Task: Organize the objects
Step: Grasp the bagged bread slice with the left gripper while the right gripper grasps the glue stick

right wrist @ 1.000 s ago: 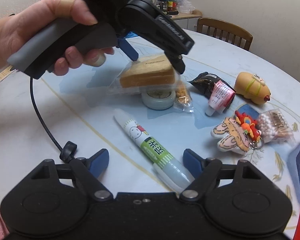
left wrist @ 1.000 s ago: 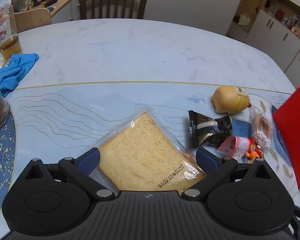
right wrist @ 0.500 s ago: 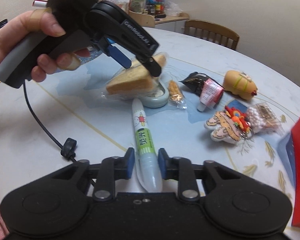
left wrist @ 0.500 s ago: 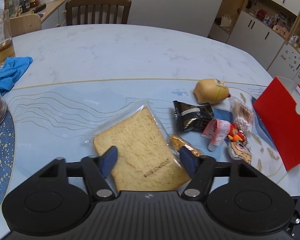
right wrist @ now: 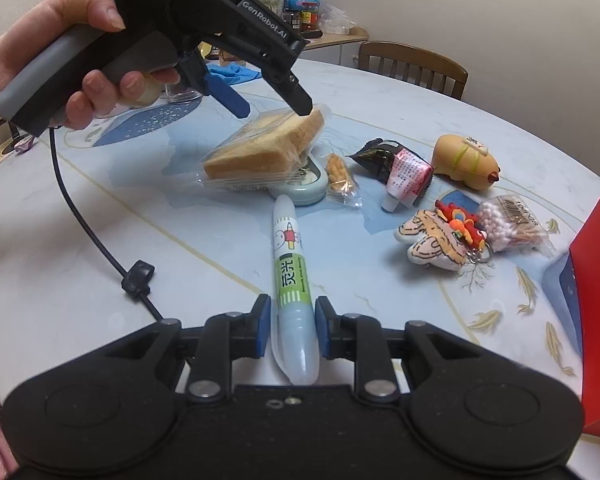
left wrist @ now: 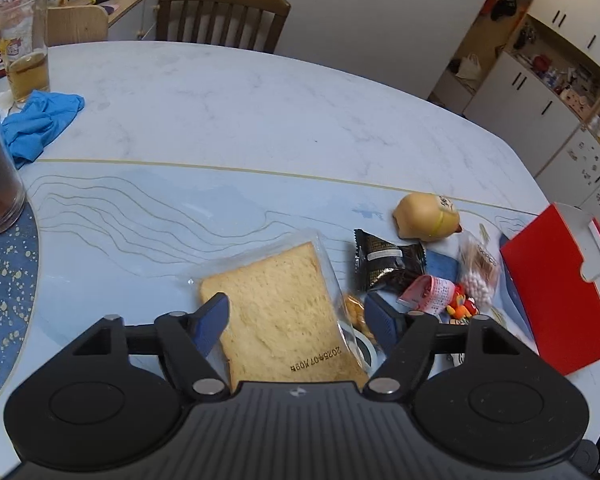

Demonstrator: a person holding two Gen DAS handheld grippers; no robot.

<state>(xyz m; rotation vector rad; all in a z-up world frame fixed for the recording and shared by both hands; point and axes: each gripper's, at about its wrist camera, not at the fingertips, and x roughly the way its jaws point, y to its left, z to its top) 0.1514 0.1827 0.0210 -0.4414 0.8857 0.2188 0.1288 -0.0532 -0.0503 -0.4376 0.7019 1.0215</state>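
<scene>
Sorting is at an early stage: nearly every item lies loose on the table (left wrist: 260,112), and no sorted group or container in use can be made out. The right gripper (right wrist: 288,326) has just closed and now clamps the tail of the marker pen (right wrist: 292,276), a smooth white plastic barrel with a green printed band, its far end lying on the table towards the clutter. The left gripper (left wrist: 296,316) has just been opening; its blue pads stand either side of the bagged bread (left wrist: 276,304) without pressing it, and in the right wrist view its fingertips hover just above the slice. The bread is a soft, porous square slice in crinkled clear film, propped tilted on a round pale-green case (right wrist: 304,188). Left to handle, judging by position: a small clear packet of orange snacks (right wrist: 340,176), a glossy black foil sachet (right wrist: 374,158), a pink-labelled tube (right wrist: 406,176), a rounded tan rubbery toy (right wrist: 464,160), a plush keyring charm (right wrist: 436,240) and a clear bag of cotton buds (right wrist: 508,220), all close together. A stiff red folder (left wrist: 556,292) stands at the right edge
</scene>
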